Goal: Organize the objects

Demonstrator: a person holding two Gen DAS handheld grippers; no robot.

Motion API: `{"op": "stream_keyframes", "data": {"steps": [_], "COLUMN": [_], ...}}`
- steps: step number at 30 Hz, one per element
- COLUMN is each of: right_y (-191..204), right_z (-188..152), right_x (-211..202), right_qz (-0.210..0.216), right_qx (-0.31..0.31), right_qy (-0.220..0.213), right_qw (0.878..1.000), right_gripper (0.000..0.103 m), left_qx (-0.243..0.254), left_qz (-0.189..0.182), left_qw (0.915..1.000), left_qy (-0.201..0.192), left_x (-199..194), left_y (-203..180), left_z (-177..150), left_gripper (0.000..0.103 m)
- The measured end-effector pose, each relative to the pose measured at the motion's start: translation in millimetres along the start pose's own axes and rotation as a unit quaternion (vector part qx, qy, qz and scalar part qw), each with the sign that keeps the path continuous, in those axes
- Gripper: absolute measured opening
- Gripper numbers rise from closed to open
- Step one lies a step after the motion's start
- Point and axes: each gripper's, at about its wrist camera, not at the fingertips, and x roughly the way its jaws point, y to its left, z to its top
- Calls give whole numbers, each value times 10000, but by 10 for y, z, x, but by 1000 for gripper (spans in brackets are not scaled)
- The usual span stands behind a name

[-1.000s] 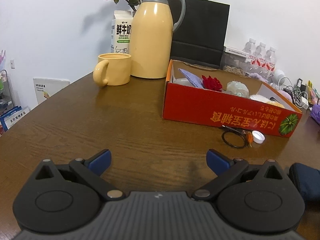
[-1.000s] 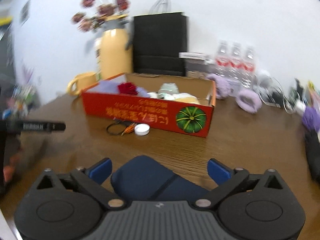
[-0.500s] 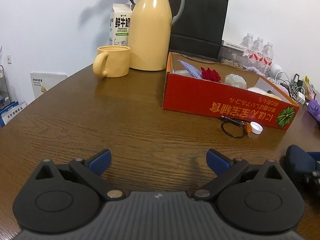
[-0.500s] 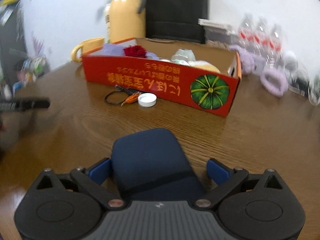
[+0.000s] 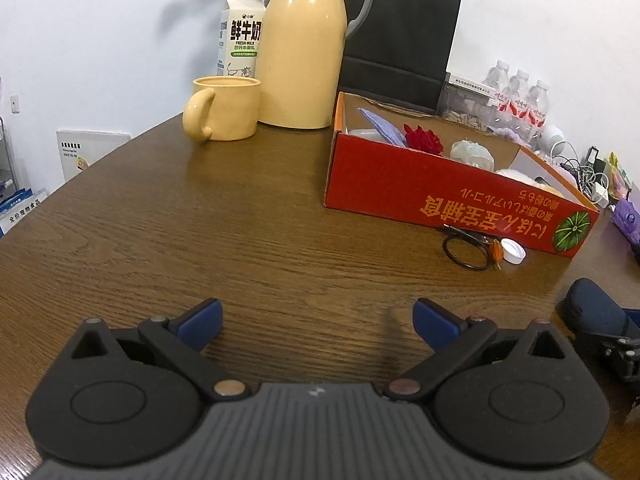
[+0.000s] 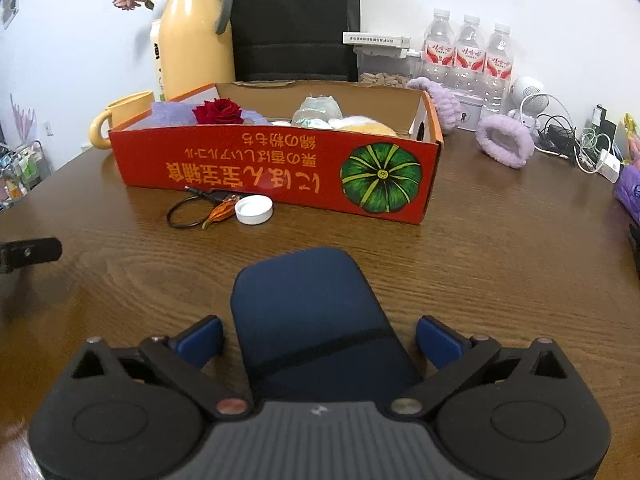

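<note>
While the right gripper (image 6: 319, 336) sits with its jaws spread wide, a navy zip pouch (image 6: 308, 312) lies flat on the wooden table (image 6: 500, 248) right between them, its long axis running straight ahead from the jaws toward the red pumpkin carton (image 6: 280, 168). Neither blue pad appears to touch the fabric; there's a sliver of gap on each side, so it's straddled, not gripped. The left gripper (image 5: 316, 318) is just as released, jaws parted over bare wood, nothing between them. From its view the pouch (image 5: 596, 312) is off to the right and well apart, so the right hand is clearly the nearer one. I'd judge the coming move is a simple squeeze across the pouch's short width.

Counting now: one pouch, one carton, and ahead of the right jaws, just in front of the carton wall, one white bottle cap (image 6: 254, 209), one black cable loop (image 6: 188, 212) and one small orange dried bud (image 6: 220, 212), clustered close together. Further back: one yellow thermos (image 5: 300, 48), one yellow mug (image 5: 224, 108), one milk carton (image 5: 240, 36), three water bottles (image 6: 468, 52).
</note>
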Motion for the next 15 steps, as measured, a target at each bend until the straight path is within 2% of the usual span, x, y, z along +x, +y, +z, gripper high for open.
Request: {"op": "stream_keyframes", "data": {"steps": [15], "right_y": [13], "right_z": [33], "right_x": [62], "right_qz": [46], "right_qx": [-52], "right_qy": [-99], "right_qw": [9999], "right_gripper": [103], "left_qx": [189], "left_qz": [116], "left_qw": [9997], "left_qy": [124], "left_x": [44], "left_y": [-64], "left_z": [-11], "left_gripper": [103]}}
